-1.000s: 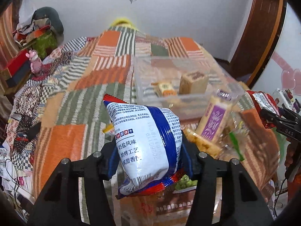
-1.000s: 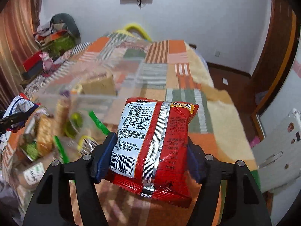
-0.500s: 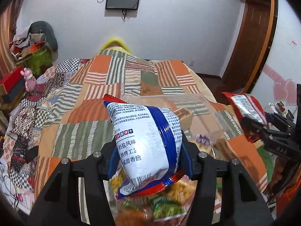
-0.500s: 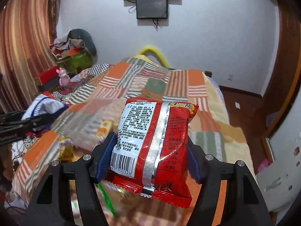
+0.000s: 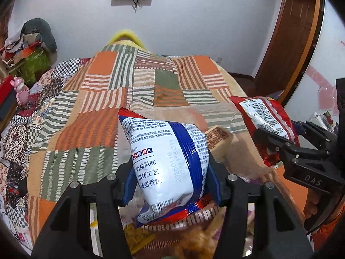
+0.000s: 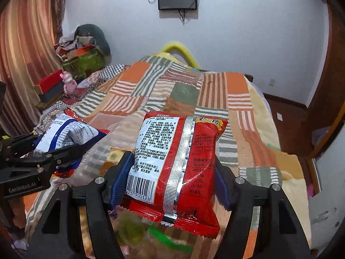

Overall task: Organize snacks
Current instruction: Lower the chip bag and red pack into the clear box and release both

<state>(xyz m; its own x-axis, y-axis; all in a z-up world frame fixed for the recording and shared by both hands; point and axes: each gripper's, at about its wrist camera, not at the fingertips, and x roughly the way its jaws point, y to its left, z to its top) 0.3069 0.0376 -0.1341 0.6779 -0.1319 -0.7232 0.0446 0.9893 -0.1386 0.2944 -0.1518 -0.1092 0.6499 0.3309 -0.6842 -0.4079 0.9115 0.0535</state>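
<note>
Snack packs x2, both held above the patchwork blanket (image 5: 90, 116): blue-white biscuit pack (image 5: 168, 161) clamped in left gripper (image 5: 170, 185), red pack (image 6: 179, 168) clamped in right gripper (image 6: 170, 183), each pinched across its sides w/ blue pads. Prob light, puffy, crinkly film, slippery; contents crushable, so grip mid-body, gently. Loose snacks blur below.

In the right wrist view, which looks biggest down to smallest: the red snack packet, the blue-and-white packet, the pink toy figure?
1. Red snack packet, though it sits nearest the camera.
2. Blue-and-white snack packet.
3. Pink toy figure, far off, so its true size is unsure.
</note>
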